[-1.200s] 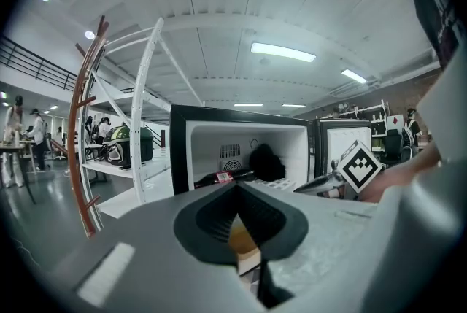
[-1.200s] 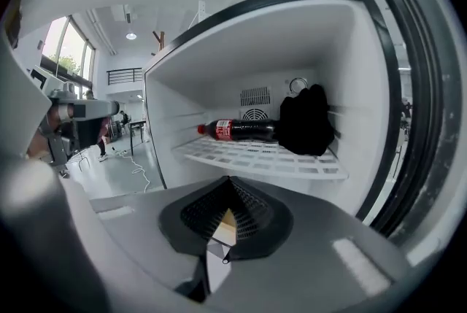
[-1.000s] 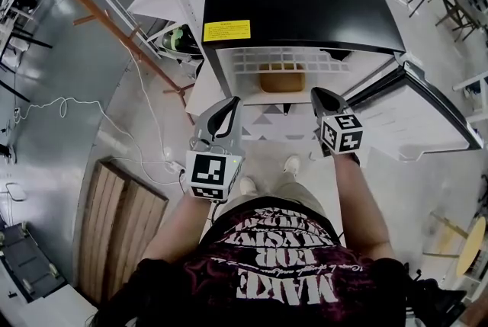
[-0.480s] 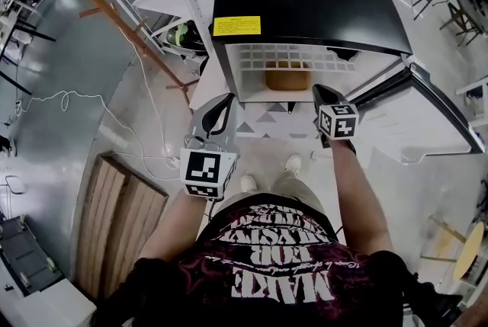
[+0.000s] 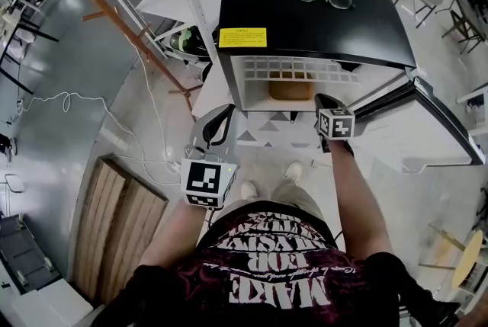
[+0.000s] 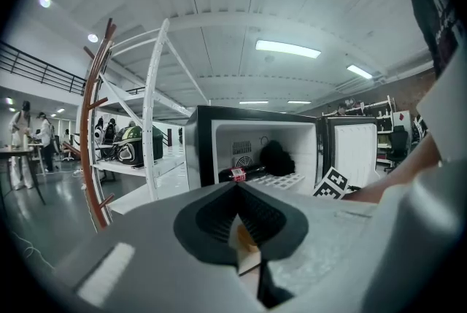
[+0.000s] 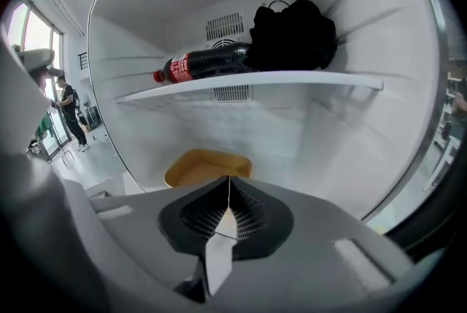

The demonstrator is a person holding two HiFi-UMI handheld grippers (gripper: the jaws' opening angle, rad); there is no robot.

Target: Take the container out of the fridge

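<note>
Both pairs of jaws are pressed together with nothing held. Your right gripper (image 7: 228, 180) sits at the mouth of the fridge (image 5: 313, 13), and your left gripper (image 5: 225, 113) hangs outside it. The container (image 7: 208, 164) lies low in the fridge, beneath the shelf (image 7: 248, 79). Part the right jaws before entering and take the near rim squarely. Headroom under that shelf looks tight, though the wide lens may exaggerate it. The open door (image 5: 427, 127) bounds the fridge's right side, so withdraw straight back.

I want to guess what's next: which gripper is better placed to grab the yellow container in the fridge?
Right. The right gripper is at the fridge opening, pointing at the container; the left gripper hangs back, outside.
</note>
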